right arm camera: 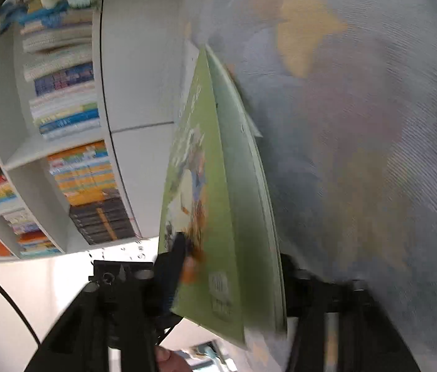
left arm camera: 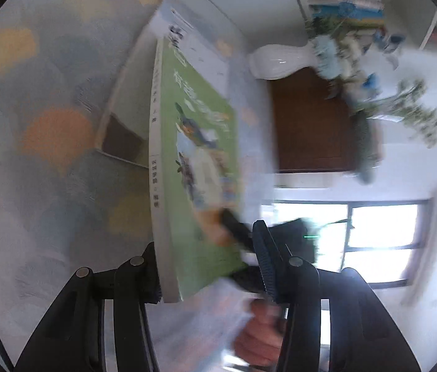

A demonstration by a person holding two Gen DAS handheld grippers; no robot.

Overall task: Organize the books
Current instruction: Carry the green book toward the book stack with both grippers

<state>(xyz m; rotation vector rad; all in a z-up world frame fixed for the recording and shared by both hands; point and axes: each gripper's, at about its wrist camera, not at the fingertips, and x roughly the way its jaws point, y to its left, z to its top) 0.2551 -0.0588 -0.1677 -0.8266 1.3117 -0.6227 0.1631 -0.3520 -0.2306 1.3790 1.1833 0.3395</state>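
A green book (left arm camera: 193, 142) with a bird picture on its cover stands on edge between the fingers of my left gripper (left arm camera: 206, 248). Its white spine lies against the left finger (left arm camera: 153, 276). A white and blue book (left arm camera: 193, 40) sticks out behind it. In the right wrist view the green book (right arm camera: 200, 204) and a second thin green cover (right arm camera: 243, 204) sit between the fingers of my right gripper (right arm camera: 234, 251), one finger (right arm camera: 175, 263) pressed on the front cover. That finger (left arm camera: 234, 226) also shows in the left wrist view, between the cover and my left gripper's other finger. Both views are blurred.
A carpet (left arm camera: 48, 124) with orange and yellow patches lies behind the books, with a flat white thing (left arm camera: 119, 136) on it. A white bookcase (right arm camera: 72, 142) holds several rows of books. A white vase (left arm camera: 277, 62) with flowers, a window (left arm camera: 373, 226) and a person's hand (left arm camera: 258, 338) are in view.
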